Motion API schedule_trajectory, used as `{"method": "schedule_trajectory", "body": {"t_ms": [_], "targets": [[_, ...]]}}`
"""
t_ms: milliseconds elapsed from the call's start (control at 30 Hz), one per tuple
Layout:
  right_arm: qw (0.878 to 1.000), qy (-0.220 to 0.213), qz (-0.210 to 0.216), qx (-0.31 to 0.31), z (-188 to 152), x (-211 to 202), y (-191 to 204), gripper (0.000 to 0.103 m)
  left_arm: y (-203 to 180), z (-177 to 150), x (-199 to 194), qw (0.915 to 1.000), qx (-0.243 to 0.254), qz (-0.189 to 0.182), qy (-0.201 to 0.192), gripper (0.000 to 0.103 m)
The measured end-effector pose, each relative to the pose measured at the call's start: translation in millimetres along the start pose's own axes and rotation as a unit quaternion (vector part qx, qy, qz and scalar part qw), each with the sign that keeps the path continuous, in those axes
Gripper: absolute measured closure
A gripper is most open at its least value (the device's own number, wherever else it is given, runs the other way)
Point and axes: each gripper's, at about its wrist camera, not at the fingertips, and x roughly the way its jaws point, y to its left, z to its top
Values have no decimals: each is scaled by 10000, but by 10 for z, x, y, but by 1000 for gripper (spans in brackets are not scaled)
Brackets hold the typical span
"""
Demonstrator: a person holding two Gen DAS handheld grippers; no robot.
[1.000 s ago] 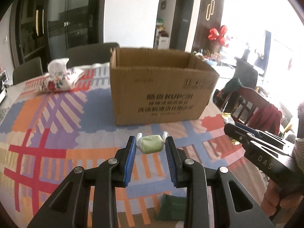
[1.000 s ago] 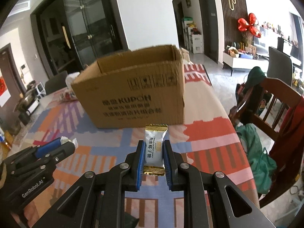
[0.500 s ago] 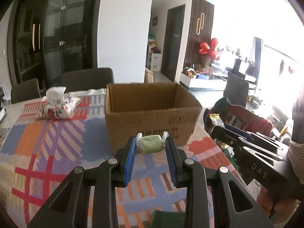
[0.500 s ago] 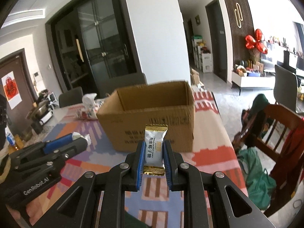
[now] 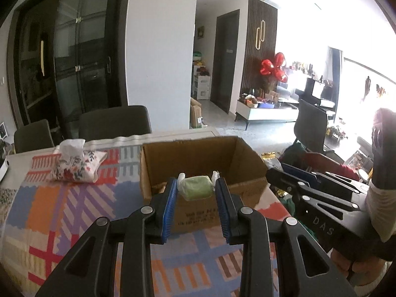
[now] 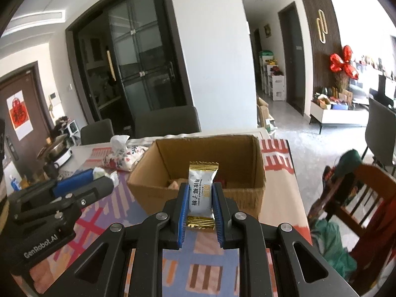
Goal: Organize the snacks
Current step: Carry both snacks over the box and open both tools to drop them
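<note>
Open-topped cardboard box (image 5: 198, 163) near the right edge of the tabletop (image 5: 49, 212), its mouth unobstructed, both grippers raised just short of its near rim. Left gripper (image 5: 196, 193) clenched on one green twist-wrapped candy (image 5: 196, 191), held level above the near wall. Right gripper (image 6: 200, 198) clamped on one white-and-gold coconut candy packet (image 6: 201, 193), upright between the blue pads, in front of the box opening (image 6: 210, 153). Inside, at least a couple of wrapped pieces (image 6: 174, 183) on the bottom; exact count impossible to tell. Bare patterned cloth left of the box; one floral tissue pack (image 5: 78, 165) toward the far left corner, well apart from the box. Two dark chairs (image 5: 115, 121) behind the far edge. One wooden chair (image 6: 356, 198) draped with clothes just off the right edge, crowding that side.
</note>
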Motion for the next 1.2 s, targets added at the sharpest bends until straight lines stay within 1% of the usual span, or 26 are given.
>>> {"method": "schedule_trajectory", "body": {"t_ms": [133,267,400,600,800,833,867,900,933,967,1033,1133,1200], "targets": [[10000,0,17,-39,154,73,12,83,36,182,87,10000,13,37,5,72],[10000,46,-28,-33,326,184,-23,83,113,351,213,9999,-119,104,56,72],[9998,157,-63,-75,470,321,-68,83,169,471,399,9995,-156,154,219,72],[9994,335,-72,-100,576,523,-123,83,229,520,683,9981,-171,255,531,72],[9986,511,-65,-117,563,699,-158,82,229,545,912,9957,-174,402,812,70],[9985,530,-28,-102,560,726,-168,82,214,555,911,9956,-171,386,835,64],[9986,513,-20,-96,555,737,-177,81,209,554,907,9957,-176,366,834,58],[9987,498,-50,-102,558,744,-184,78,208,547,893,9959,-177,383,805,49],[9988,459,-97,-113,556,743,-194,64,201,531,861,9960,-159,462,752,47],[9990,407,-136,-122,542,726,-198,54,190,512,827,9960,-130,536,707,47],[9990,367,-158,-174,501,686,-192,53,154,472,756,9957,-56,654,646,47],[9991,373,-82,-185,415,593,-192,53,113,358,632,9944,26,870,605,46],[9991,371,-17,-183,351,518,-187,52,84,262,522,9945,66,899,533,46]]}}
